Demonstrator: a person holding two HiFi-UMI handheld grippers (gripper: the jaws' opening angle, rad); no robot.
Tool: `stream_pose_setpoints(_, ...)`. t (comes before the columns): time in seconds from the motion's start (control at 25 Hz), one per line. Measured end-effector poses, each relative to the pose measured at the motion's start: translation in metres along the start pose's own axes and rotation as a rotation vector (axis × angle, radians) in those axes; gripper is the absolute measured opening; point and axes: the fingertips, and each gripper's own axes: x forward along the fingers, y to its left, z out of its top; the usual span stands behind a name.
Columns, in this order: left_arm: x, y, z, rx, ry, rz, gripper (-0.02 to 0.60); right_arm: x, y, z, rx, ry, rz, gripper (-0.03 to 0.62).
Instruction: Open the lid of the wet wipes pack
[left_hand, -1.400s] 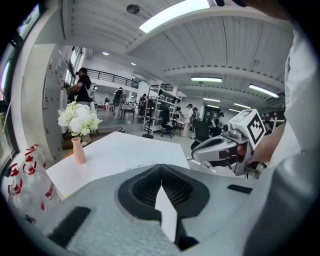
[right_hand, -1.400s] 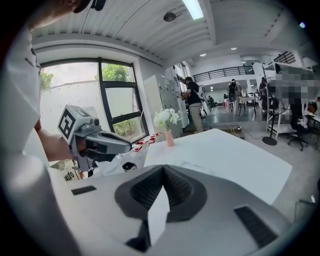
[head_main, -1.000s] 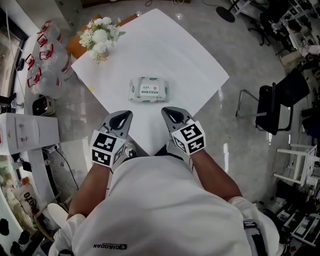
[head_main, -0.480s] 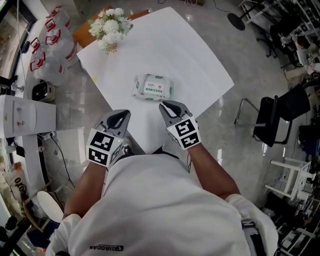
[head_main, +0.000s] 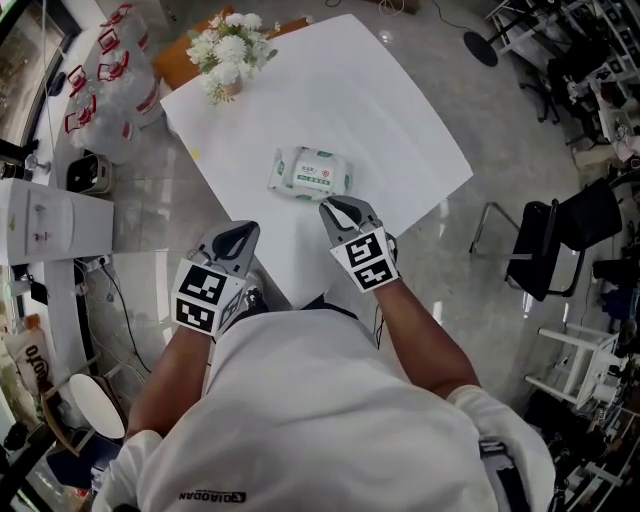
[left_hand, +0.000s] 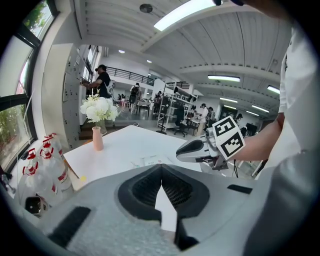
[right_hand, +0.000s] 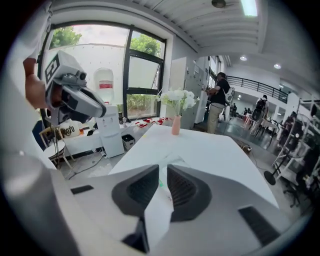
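Green-white wet wipes pack (head_main: 311, 172) at 12 o'clock of slightly parted right claw (head_main: 343, 207); left claw (head_main: 240, 232) closed, empty. Unpinned, pack might skid lol.

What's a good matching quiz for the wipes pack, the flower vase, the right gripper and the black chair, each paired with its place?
1 wet wipes pack
2 flower vase
3 right gripper
4 black chair

a on the floor, right of the table
b table's far-left corner
c mid-table
d just short of the pack

Pairs: 1-c, 2-b, 3-d, 4-a
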Motion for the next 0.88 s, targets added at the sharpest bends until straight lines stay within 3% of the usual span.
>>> stream_pose_setpoints(0.44,-0.011,0.000,-0.021,-0.061,0.023,0.051,0.008,0.075,-0.017,-0.039,-0.326,0.188,0.031,0.057)
stream_pose_setpoints(0.88,-0.023,0.008,-0.037,-0.122,0.029,0.107,0.008,0.103,-0.013,-0.053,-0.454,0.227,0.080,0.073)
